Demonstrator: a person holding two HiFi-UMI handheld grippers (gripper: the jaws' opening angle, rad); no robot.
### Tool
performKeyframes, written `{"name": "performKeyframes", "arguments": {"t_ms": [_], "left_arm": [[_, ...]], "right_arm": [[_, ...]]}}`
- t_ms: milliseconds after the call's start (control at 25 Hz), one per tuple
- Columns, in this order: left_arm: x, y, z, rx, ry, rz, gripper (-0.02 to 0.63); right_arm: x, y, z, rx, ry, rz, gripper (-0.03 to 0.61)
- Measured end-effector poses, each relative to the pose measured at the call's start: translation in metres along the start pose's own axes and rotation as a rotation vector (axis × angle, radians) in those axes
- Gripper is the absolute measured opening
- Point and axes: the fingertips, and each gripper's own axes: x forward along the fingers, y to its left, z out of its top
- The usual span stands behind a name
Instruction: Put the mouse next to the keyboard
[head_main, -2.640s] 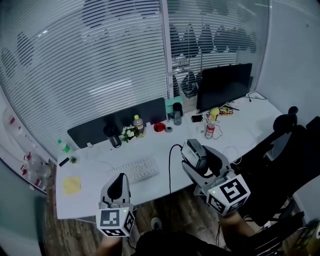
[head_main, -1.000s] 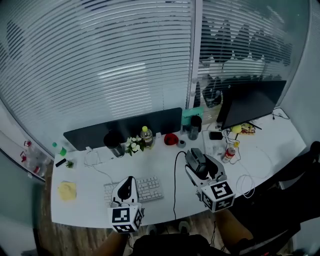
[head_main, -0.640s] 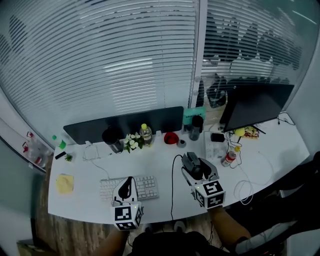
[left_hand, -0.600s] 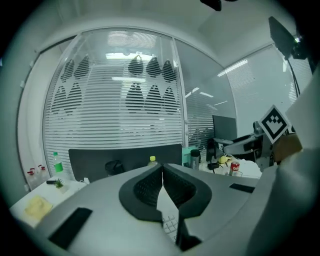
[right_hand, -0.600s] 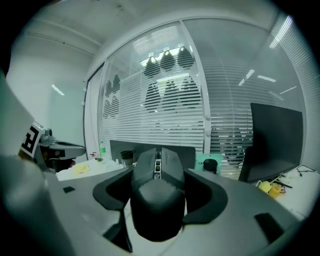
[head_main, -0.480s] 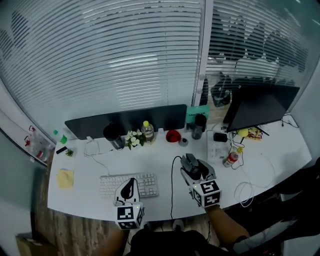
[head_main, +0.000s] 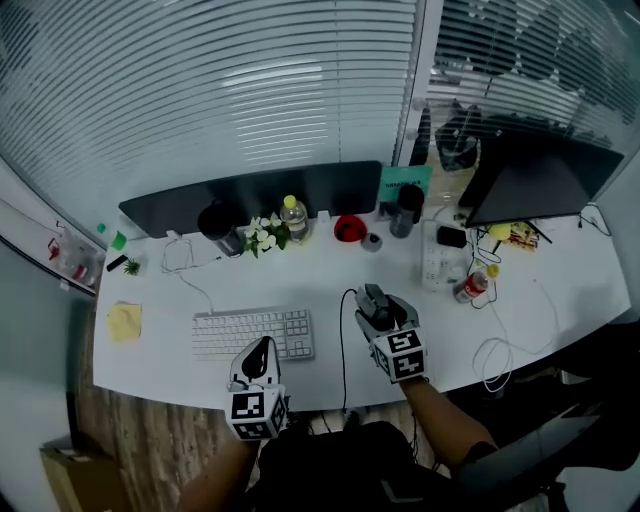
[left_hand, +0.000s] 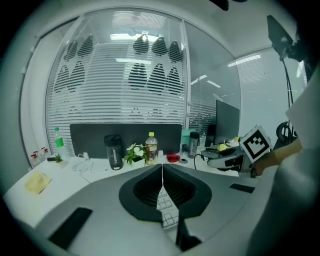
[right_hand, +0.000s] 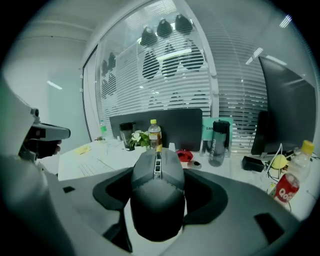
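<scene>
Both grippers have come down toward the desk (head_main: 560, 290) since the earlier frames, and the right gripper (head_main: 377, 310) now sits low over the bare strip to the right of the keyboard (head_main: 253, 333). Its jaws stand wide and pinch the mouse (right_hand: 157, 192) by both flanks. The left gripper (head_main: 258, 354), jaws pressed together on nothing, hangs over the keyboard's near edge.

Progress: the mouse has been carried to about the right place, near the keyboard's right end and apart from it. Setting it down and letting go remain. Whether its underside already touches the desk cannot be told from these views.

Object: a dark grey, matte mouse with a rounded back, seen from behind, and a scroll wheel in a central groove. A black cable (head_main: 342, 345) beside it, probably its own, runs to the desk's front edge.
</scene>
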Motion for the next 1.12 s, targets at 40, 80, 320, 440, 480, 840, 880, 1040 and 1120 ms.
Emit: {"name": "performKeyframes", "arguments": {"t_ms": [40,80,320,440,480,840,880,1040,1120], "left_arm": [[0.001,0.0,-0.003,0.006,0.007,0.004,0.029],[0.002,0.001,-0.005,0.007,0.015,0.008,0.029],[-0.003,0.011,-0.016,0.004,0.047,0.038,0.029],[-0.008,0.018,-0.018,-0.002,0.06,0.058,0.029],[-0.01,0.02,-0.018,-0.003,0.058,0.065,0.029],[-0.025,0.032,-0.018,0.0,0.062,0.104,0.029],[-0.026,0.034,-0.018,-0.004,0.062,0.109,0.029],[-0.033,0.042,-0.018,-0.015,0.062,0.136,0.029],[-0.036,0.045,-0.018,-0.021,0.06,0.145,0.029]], "right_arm": [[0.005,0.001,-0.006,-0.001,0.015,0.003,0.295],[0.01,0.001,-0.013,-0.001,0.032,0.005,0.295],[0.038,0.003,-0.053,0.005,0.128,0.012,0.295],[0.05,0.005,-0.069,0.005,0.168,0.017,0.295],[0.053,0.005,-0.074,0.006,0.176,0.018,0.295],[0.071,-0.005,-0.119,0.043,0.273,-0.016,0.295],[0.072,-0.005,-0.121,0.044,0.282,-0.018,0.296],[0.074,-0.004,-0.127,0.047,0.3,-0.025,0.295],[0.076,-0.005,-0.131,0.051,0.301,-0.036,0.296]]}}
